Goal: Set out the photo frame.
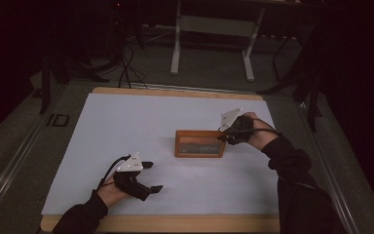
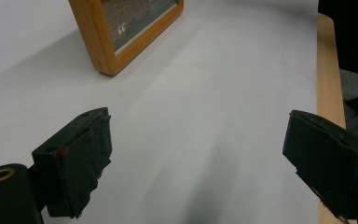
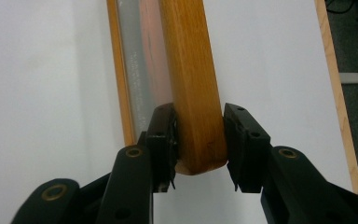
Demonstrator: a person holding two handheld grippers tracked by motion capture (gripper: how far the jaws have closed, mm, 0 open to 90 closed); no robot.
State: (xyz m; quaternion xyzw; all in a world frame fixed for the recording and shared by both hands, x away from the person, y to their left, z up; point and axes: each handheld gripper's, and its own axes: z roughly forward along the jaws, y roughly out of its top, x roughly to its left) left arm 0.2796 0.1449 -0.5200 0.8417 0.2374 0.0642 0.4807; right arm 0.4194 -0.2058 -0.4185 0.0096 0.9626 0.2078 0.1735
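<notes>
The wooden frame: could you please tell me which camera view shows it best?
The high view: the whole wooden frame stands on the white sheet, its end in the right gripper. The right gripper view shows its edge between the fingers. The left gripper view catches one corner.

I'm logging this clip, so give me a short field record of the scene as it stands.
object: wooden picture frame, on the white table cover
right gripper: fingers shut on the frame's right end
left gripper: open, apart from the frame, low over the cover
table: wooden edge along the near side
</notes>
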